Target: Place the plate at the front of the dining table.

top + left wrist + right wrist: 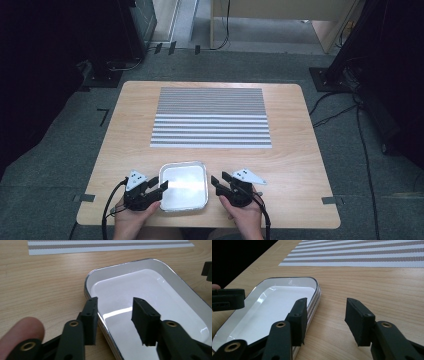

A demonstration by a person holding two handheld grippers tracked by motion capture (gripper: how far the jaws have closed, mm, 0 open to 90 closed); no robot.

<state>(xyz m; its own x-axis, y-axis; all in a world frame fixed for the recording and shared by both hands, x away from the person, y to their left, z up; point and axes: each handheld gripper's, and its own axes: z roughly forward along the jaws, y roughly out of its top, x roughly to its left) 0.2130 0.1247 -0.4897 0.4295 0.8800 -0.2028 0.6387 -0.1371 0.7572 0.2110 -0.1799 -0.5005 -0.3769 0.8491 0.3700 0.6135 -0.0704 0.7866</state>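
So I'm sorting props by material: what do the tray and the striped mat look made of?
Tray: probably enamelled or coated metal, glossy white inside with a shiny silvery rim and bright reflections. Mat: looks like woven vinyl or fabric, matte, with a fine mesh texture in grey and white stripes.

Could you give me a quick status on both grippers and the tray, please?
Left gripper open, astride the tray rim. Right gripper open, beside the opposite rim, not gripping. Tray empty, flat on table. Nothing in the way.

tray (183, 186): table's (300, 165) near edge | mat (211, 117): behind tray | left gripper (159, 190), right gripper (216, 183): flanking tray
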